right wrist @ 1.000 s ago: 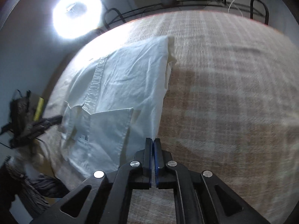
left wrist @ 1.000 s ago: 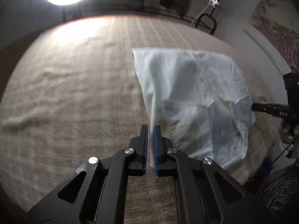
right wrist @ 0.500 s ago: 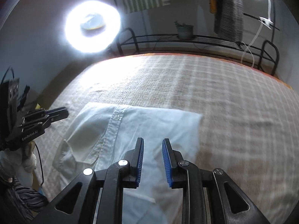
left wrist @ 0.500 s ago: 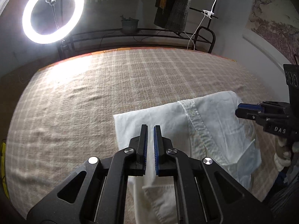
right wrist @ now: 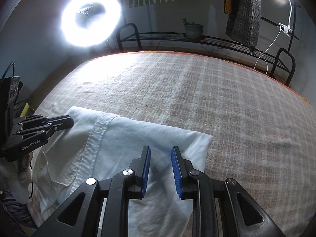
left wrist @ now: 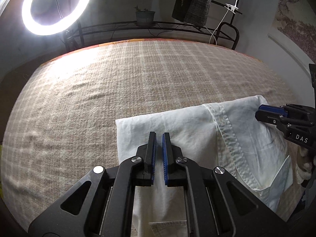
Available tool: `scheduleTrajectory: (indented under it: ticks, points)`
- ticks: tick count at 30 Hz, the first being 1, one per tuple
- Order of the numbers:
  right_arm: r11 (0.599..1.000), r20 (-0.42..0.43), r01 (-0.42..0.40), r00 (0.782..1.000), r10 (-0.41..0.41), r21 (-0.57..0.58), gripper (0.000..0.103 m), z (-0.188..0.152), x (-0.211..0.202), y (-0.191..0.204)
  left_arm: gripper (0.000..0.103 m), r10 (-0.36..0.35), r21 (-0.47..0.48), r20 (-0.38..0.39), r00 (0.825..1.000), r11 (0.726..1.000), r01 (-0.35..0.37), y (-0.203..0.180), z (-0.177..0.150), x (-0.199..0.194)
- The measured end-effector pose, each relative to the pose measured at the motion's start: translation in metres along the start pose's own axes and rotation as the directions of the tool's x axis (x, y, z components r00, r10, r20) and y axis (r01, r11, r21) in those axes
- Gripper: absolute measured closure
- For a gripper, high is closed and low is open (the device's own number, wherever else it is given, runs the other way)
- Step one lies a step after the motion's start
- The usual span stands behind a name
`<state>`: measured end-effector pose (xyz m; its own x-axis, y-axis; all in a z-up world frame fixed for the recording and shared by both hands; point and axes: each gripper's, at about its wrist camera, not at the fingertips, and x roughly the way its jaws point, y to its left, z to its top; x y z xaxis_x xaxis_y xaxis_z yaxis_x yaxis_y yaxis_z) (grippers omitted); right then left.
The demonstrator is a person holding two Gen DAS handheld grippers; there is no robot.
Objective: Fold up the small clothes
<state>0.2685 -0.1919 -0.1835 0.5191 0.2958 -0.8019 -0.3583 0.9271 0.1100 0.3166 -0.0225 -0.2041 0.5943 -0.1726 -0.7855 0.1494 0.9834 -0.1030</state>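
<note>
**White shirt lies folded at the near edge of the bed**

Left wrist view: the left gripper (left wrist: 159, 136) hangs over the white shirt (left wrist: 197, 130), its jaws almost together with nothing between them. The shirt lies on the plaid blanket (left wrist: 118, 90) by the bed's near edge.

Right wrist view: the right gripper (right wrist: 160, 152) stands part open, gripping nothing, above the shirt's (right wrist: 126, 138) right end near the near edge.
</note>
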Motion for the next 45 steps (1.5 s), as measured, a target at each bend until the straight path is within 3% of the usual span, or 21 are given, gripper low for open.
scheduleTrajectory:
  ticks: [5,19,25,27,31,33,36,38,41,43,45]
  points:
    - [1.0,-0.001,-0.005,1.0,0.005,0.001,0.081,-0.002,0.006,-0.005,0.099,0.035,0.039,0.022,0.999,0.999,-0.036,-0.007,-0.003,-0.003]
    - [1.0,-0.006,-0.003,1.0,0.003,-0.004,0.081,-0.002,0.014,-0.007,0.099,0.032,0.054,0.017,0.999,0.998,-0.032,-0.009,-0.007,0.002]
    - [1.0,-0.01,-0.002,1.0,0.002,-0.003,0.081,-0.003,0.018,-0.01,0.099,-0.012,-0.006,-0.011,1.0,1.0,0.012,0.006,-0.006,0.013]
    - [1.0,-0.013,0.004,1.0,-0.004,-0.004,0.081,-0.003,0.02,-0.012,0.099,-0.052,-0.04,-0.056,0.997,0.998,0.05,0.013,-0.006,0.023]
    - [0.999,-0.048,0.001,0.999,0.001,0.032,0.081,-0.006,0.032,-0.024,0.097,-0.133,-0.104,-0.06,0.989,0.987,0.126,0.032,-0.006,0.029]
    - [0.999,-0.048,-0.01,0.999,0.012,0.042,0.081,-0.007,0.031,-0.028,0.099,-0.117,-0.102,-0.054,0.992,0.989,0.112,0.037,-0.007,0.022]
    - [0.999,-0.067,0.039,0.997,-0.037,0.025,0.08,-0.01,0.023,-0.033,0.099,-0.076,-0.113,-0.047,0.996,0.991,0.071,0.049,-0.013,0.003]
    - [0.995,-0.081,0.072,0.994,-0.067,0.063,0.078,-0.014,0.012,-0.046,0.089,-0.095,-0.187,-0.037,0.995,0.979,0.086,0.066,-0.019,-0.013]
    - [0.976,-0.059,-0.014,0.998,0.027,0.217,0.069,-0.021,-0.016,-0.076,0.055,-0.19,-0.345,-0.024,0.981,0.923,0.171,0.092,-0.033,-0.03]
    - [0.952,-0.033,-0.1,0.993,0.114,0.288,0.049,-0.026,-0.029,-0.086,0.052,-0.265,-0.441,-0.022,0.964,0.868,0.228,0.104,-0.047,-0.034]
    - [0.928,-0.019,-0.184,0.979,0.201,0.323,0.042,-0.033,-0.036,-0.09,0.052,-0.335,-0.508,-0.038,0.942,0.818,0.271,0.108,-0.056,-0.029]
